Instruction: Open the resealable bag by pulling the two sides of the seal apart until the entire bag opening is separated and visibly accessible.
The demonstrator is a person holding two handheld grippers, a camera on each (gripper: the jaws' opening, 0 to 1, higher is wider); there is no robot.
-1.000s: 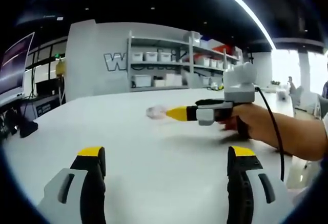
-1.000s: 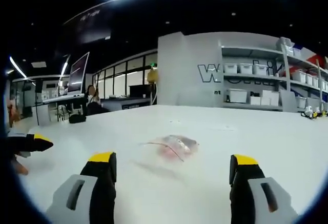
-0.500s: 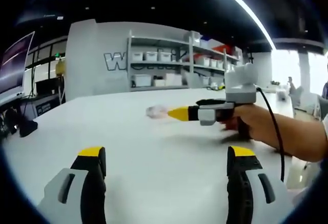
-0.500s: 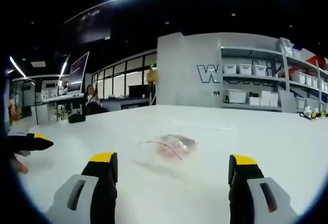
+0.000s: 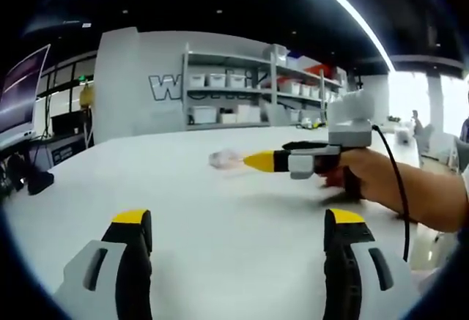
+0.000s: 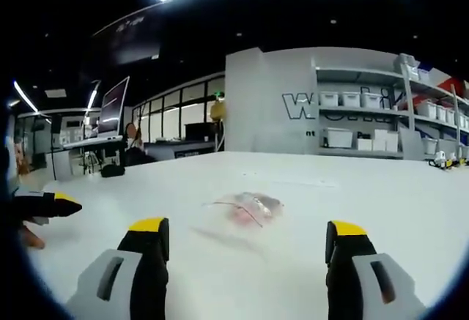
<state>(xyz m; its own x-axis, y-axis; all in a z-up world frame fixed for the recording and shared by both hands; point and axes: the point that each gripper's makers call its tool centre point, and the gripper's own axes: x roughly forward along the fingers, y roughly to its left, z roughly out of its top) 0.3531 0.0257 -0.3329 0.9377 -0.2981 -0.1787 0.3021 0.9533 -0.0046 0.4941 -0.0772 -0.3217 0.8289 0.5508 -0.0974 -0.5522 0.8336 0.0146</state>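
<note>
The resealable bag [image 6: 248, 208] lies flat on the white table [image 6: 381, 203], ahead of my right gripper [image 6: 247, 236], whose 2 jaws stand wide apart and hold nothing. My left gripper [image 5: 238, 226] is well short of the bag [image 5: 222, 160], jaws wide, empty

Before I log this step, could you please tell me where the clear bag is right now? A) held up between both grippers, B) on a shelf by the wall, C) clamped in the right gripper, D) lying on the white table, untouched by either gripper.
D: in the right gripper view the bag lies flat on the white table, ahead of the right gripper, whose jaws stand apart around nothing; the left gripper is likewise open.
</note>
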